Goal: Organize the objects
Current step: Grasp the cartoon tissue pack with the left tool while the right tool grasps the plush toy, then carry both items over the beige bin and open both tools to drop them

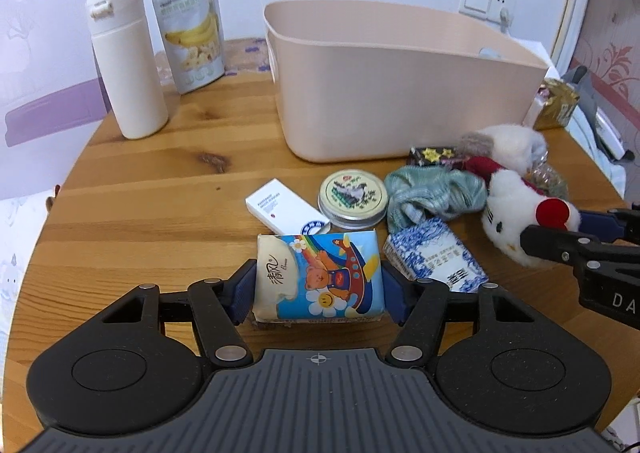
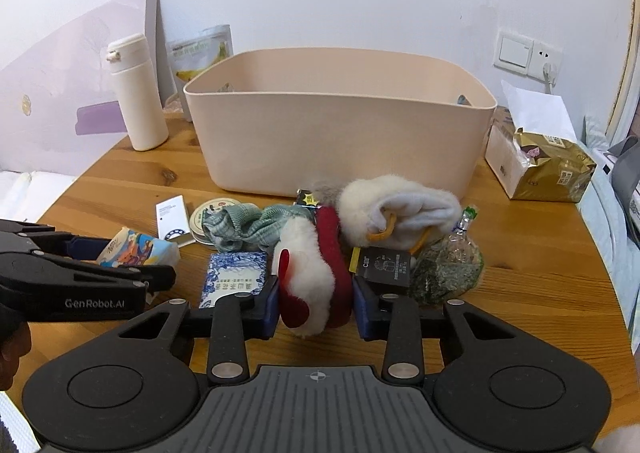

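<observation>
My left gripper [image 1: 319, 291] is shut on a tissue pack with a cartoon bear [image 1: 320, 277], low over the wooden table [image 1: 152, 189]; the pack also shows in the right wrist view [image 2: 138, 249]. My right gripper [image 2: 314, 303] is shut on a white and red plush cat toy [image 2: 310, 277], which also shows in the left wrist view [image 1: 516, 209]. A large beige bin [image 1: 400, 85] stands behind the clutter, also in the right wrist view [image 2: 340, 125].
A blue-white packet [image 1: 436, 261], round tin [image 1: 353, 193], white card box [image 1: 286, 205], teal cloth [image 1: 432, 193] and fluffy white pouch [image 2: 396, 209] lie before the bin. A white bottle [image 1: 128, 61] and banana pouch [image 1: 192, 33] stand far left. A gold bag [image 2: 548, 165] sits right.
</observation>
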The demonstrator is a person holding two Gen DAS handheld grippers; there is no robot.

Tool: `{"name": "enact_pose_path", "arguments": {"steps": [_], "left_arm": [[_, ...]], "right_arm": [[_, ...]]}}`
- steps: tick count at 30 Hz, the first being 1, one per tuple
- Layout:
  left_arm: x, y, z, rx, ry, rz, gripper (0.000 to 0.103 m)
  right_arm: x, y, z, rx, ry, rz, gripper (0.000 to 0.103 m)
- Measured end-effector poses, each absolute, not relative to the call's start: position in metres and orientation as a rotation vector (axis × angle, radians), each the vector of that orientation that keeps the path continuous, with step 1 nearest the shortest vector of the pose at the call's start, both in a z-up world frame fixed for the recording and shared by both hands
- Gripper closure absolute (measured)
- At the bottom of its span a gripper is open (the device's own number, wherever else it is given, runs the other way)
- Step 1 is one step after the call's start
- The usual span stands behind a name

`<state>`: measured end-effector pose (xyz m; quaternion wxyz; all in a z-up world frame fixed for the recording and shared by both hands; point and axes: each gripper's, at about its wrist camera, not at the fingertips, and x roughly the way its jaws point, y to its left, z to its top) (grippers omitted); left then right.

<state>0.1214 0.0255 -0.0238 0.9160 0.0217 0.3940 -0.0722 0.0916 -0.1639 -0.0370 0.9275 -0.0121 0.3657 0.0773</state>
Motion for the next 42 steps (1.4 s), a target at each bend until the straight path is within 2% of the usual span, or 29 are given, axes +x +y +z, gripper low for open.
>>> {"name": "enact_pose_path", "arguments": {"steps": [11, 26, 33, 42], "left_arm": [[0.117, 0.012, 0.02, 0.05, 0.684, -0.178, 0.039], [0.152, -0.011, 0.078, 0.044, 0.528, -0.165, 0.039], [0.193, -0.023, 0.086, 0.055, 0.521, -0.142, 0.039], [0.25, -0.046, 0.067, 0.073, 0.569, -0.11, 0.039]], "right_arm": [[0.074, -0.179, -0.011, -0.005, 0.676, 0.157, 0.068], [0.088, -0.207, 0.028, 0.013, 0.555, 0.102, 0.068], [0.111, -0.224, 0.047, 0.009, 0.494, 0.064, 0.068], [0.153, -0.238, 0.051, 0.014, 0.475, 0.053, 0.068]]}}
